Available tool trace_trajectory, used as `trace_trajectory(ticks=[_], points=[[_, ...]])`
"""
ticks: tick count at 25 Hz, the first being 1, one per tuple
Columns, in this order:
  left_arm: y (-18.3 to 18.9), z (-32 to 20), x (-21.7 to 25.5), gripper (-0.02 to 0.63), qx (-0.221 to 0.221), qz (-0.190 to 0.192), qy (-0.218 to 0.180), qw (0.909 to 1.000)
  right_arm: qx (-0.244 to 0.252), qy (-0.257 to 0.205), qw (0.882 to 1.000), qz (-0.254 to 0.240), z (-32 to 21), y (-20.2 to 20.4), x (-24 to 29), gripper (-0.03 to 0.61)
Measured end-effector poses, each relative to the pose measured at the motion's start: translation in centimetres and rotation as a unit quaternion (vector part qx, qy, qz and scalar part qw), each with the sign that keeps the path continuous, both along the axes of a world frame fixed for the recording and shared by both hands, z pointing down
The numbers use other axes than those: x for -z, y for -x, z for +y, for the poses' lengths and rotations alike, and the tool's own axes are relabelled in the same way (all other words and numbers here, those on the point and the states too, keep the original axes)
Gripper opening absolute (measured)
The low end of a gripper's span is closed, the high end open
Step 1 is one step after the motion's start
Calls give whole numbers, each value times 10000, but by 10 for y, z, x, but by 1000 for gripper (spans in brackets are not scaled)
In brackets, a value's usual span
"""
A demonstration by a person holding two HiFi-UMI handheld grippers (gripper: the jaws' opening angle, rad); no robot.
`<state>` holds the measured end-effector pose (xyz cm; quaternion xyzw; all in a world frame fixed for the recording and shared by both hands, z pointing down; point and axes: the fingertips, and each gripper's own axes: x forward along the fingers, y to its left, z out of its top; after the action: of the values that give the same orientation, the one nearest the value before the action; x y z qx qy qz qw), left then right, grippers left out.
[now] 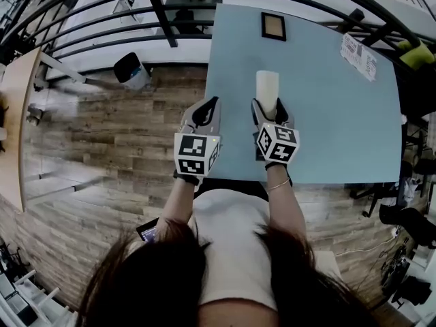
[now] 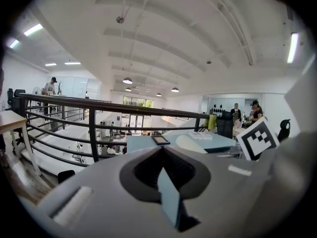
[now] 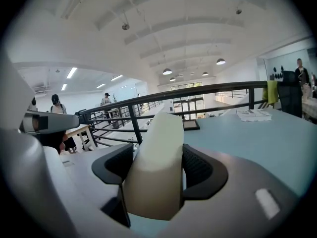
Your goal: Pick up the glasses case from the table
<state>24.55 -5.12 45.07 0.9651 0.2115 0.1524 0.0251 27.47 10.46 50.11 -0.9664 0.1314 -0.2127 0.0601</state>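
Note:
The cream glasses case (image 1: pixel 266 87) is clamped between the jaws of my right gripper (image 1: pixel 268 105), over the near middle of the light blue table (image 1: pixel 340 128). In the right gripper view the glasses case (image 3: pixel 156 152) fills the gap between the black pads (image 3: pixel 200 170) and sticks out forward, and my right gripper (image 3: pixel 157 165) is shut on it. My left gripper (image 1: pixel 205 111) hangs beside it, just off the table's left edge, with its jaws meeting at the tips and nothing held. From the left gripper view, my left gripper (image 2: pixel 161 150) is shut and the glasses case (image 2: pixel 190 144) shows to the right.
A small black-framed item (image 1: pixel 273 26) lies at the table's far edge and a printed sheet (image 1: pixel 358 55) at its far right. A black railing (image 1: pixel 122 26) runs beyond the table. A wooden floor (image 1: pixel 116 135) lies left, with a dark bin (image 1: pixel 131 70) on it.

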Motion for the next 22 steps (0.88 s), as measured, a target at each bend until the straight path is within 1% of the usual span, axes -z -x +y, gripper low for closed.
trace_trajectory(ticks=[6,13,17,22], points=[[1,4,19,57,19,198,-21,9998,112,0,9988,478,10,1,40,313],[7,5,30,57,15,363,0,9993,337,81,9942,1020,14,15,78,313],[9,4,39,57,51,457,19,9989,449,161,9914,1215,20,24,93,313],[12,7,52,57,31,601,32,9982,516,141,9886,1405,30,35,111,313]])
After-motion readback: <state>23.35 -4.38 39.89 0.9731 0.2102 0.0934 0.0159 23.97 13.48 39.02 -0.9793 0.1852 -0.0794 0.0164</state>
